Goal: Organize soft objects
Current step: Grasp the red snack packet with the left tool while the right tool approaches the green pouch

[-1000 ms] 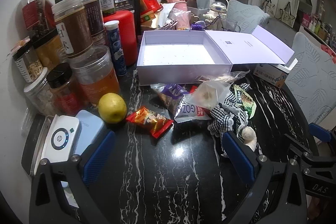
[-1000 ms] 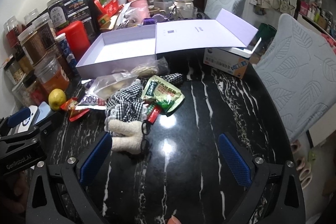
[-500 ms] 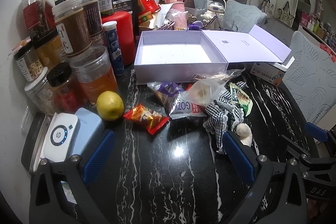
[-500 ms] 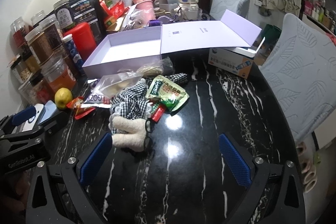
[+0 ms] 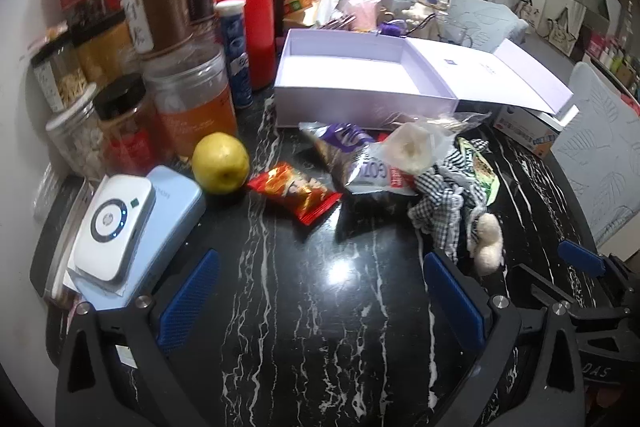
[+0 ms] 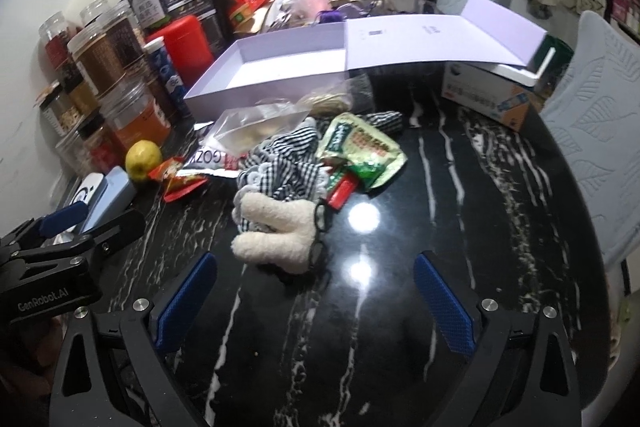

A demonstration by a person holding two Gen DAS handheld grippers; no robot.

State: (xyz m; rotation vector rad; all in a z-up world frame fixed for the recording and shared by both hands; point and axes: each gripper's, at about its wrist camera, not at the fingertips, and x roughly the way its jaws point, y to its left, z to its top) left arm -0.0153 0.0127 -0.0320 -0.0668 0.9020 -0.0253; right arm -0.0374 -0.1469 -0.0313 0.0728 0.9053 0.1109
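Both tools have crept closer to the clutter since a moment ago, the left tool (image 5: 320,293) and right tool (image 6: 316,293) each spread wide with nothing between the blue pads. On the black marble counter (image 6: 420,307) the fuzzy cream toy (image 6: 276,233) lies against a checked cloth (image 6: 286,167) among snack packets (image 5: 296,191), just before the open lilac box (image 5: 360,83), near the right tool's left pad

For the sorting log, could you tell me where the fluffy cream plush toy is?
The fluffy cream plush toy lies on the black marble table, against the checked cloth, ahead of the right gripper.
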